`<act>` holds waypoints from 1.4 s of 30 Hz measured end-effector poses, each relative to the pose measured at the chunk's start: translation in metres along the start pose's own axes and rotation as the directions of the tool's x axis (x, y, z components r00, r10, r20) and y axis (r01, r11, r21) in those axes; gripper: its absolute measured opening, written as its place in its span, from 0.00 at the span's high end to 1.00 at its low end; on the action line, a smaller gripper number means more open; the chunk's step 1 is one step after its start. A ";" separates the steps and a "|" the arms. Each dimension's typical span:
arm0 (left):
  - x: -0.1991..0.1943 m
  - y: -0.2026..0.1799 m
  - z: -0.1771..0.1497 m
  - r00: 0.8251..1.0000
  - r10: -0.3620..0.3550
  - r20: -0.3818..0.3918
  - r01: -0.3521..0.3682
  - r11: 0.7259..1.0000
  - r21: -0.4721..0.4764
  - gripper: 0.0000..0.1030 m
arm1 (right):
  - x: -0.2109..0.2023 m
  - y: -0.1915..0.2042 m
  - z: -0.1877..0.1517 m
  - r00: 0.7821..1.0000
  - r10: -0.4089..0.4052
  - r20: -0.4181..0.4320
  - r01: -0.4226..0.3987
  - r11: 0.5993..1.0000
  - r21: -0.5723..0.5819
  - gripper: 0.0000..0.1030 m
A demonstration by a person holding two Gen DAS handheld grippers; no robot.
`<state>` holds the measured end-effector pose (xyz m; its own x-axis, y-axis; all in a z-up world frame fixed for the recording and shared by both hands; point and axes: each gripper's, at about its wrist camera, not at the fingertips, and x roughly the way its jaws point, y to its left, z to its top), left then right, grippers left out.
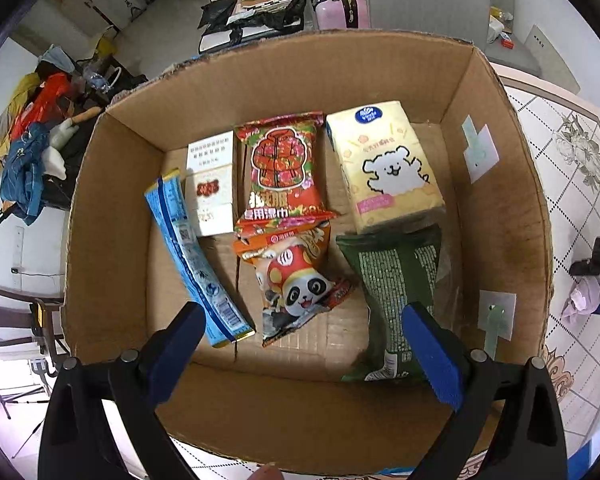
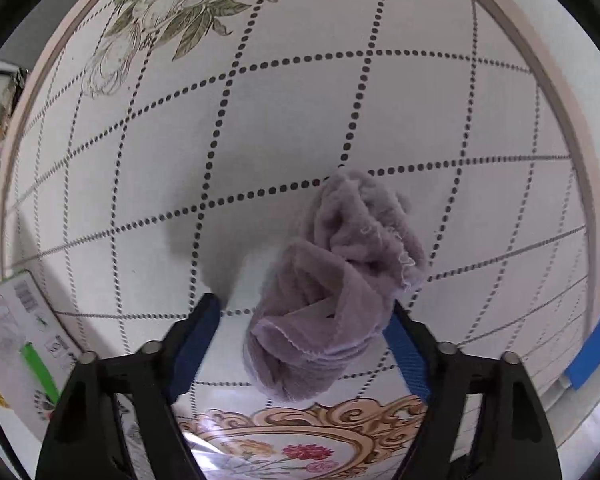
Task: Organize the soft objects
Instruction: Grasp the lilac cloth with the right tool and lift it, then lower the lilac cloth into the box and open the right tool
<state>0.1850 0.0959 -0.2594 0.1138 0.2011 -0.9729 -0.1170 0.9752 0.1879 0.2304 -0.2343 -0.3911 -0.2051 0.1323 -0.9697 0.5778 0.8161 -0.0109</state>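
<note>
Right hand-held gripper (image 2: 306, 316) points down at a crumpled lilac cloth (image 2: 336, 280) lying on the patterned surface (image 2: 140, 160), white with dotted diamond lines and flower prints. Its blue pads stand at a middling width with the cloth between them: the right pad touches the cloth's edge, while the left pad (image 2: 198, 344) stands clear of it with a strip of surface showing in the gap, so the cloth is not pinched. At the lower left of that view lies a printed sheet (image 2: 16, 332) with barcodes and a green mark, its writing too blurred to read.

Left hand-held gripper (image 1: 300, 340) hangs over an open cardboard box (image 1: 112, 200) with its pads spread wide and nothing between them. On the box floor, from the left of the frame: a long blue packet (image 1: 196, 256) with a barcode, a white carton (image 1: 212, 184) with a red mark, a red floral wet-wipe pack (image 1: 284, 168) with large Chinese characters, and below it an orange snack bag (image 1: 296, 280) showing a panda. In the upper right of the box is a yellow tissue pack (image 1: 384, 168) with a blue round "Vinda" logo and a fluffy white dog drawing; below it lies a dark green packet (image 1: 396, 292) covered in small white print, unreadable. The lilac cloth shows at the right edge of this view, outside the box.
</note>
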 end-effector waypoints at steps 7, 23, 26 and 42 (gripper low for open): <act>-0.011 0.013 -0.010 1.000 -0.022 0.000 0.022 1.000 -0.020 0.02 | -0.016 0.026 -0.033 0.999 0.021 0.032 -0.018 0.996 -0.086 0.55; -0.069 0.145 -0.029 0.967 -0.254 0.003 0.248 0.941 -0.233 0.02 | -0.176 0.198 -0.200 0.953 0.302 0.033 -0.194 0.687 -0.701 0.55; -0.062 0.156 -0.023 0.970 -0.243 -0.005 0.234 0.941 -0.243 0.02 | -0.162 0.231 -0.223 0.966 0.255 0.031 -0.145 0.642 -0.752 0.55; 0.000 0.170 -0.005 0.957 -0.276 -0.088 0.245 0.933 -0.263 0.02 | -0.034 0.214 -0.230 0.927 0.349 -0.136 -0.374 0.887 -0.271 0.55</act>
<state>0.1606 0.2616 -0.2285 0.0547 -0.0847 -0.9949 -0.3408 0.9350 -0.0984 0.1796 0.0648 -0.3044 -0.0961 0.4841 -0.8697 0.3748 0.8271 0.4189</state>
